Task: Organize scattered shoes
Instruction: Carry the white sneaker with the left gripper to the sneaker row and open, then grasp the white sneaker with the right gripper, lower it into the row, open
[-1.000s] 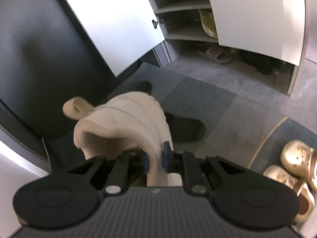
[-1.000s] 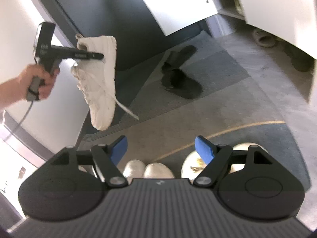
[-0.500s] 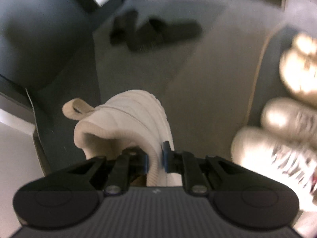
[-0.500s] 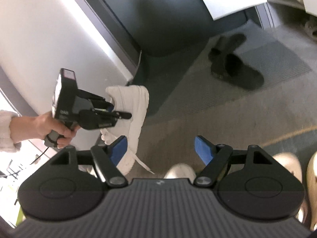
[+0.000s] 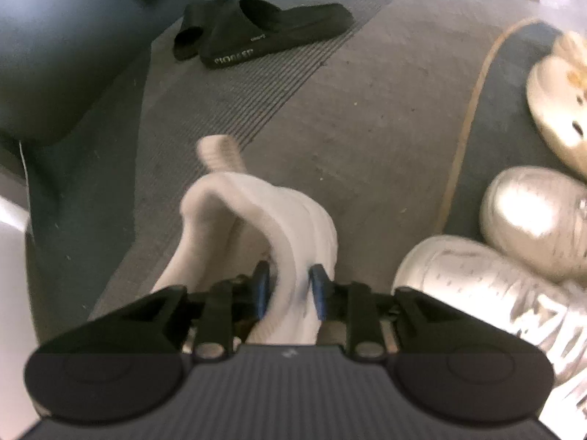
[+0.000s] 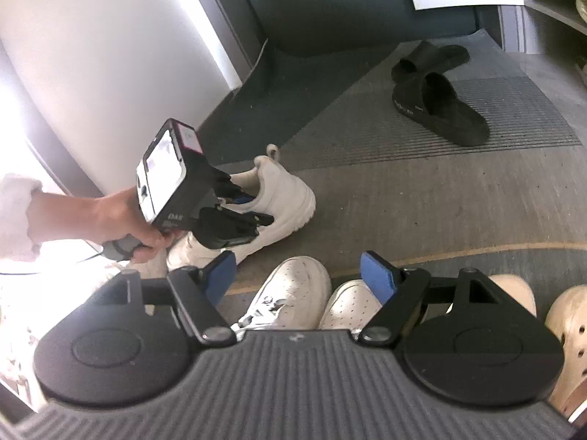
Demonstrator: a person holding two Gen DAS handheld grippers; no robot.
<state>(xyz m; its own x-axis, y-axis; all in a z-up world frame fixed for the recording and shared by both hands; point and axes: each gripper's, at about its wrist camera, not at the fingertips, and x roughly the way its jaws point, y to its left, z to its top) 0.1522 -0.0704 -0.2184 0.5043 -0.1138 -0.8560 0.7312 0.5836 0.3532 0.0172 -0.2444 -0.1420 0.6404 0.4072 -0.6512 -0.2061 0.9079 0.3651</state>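
My left gripper (image 5: 290,286) is shut on the collar of a white sneaker (image 5: 264,220). In the right wrist view the same sneaker (image 6: 279,201) rests low on the grey mat with the left gripper (image 6: 253,209) still clamped on its side. My right gripper (image 6: 297,275) is open and empty, hovering above a pair of white sneakers (image 6: 293,293). A pair of black slides (image 6: 436,102) lies on the ribbed mat further off; it also shows in the left wrist view (image 5: 264,25).
Beige clogs (image 6: 565,326) lie at the right, also seen in the left wrist view (image 5: 561,110). Silver-white sneakers (image 5: 513,256) sit right of the held shoe. A dark door and white wall (image 6: 91,73) stand at the left. An open cabinet (image 6: 550,0) is at the far right.
My left gripper has swung down from chest height to the floor with the white sneaker, which now rests on the mat beside the white pair. The right gripper stays open.
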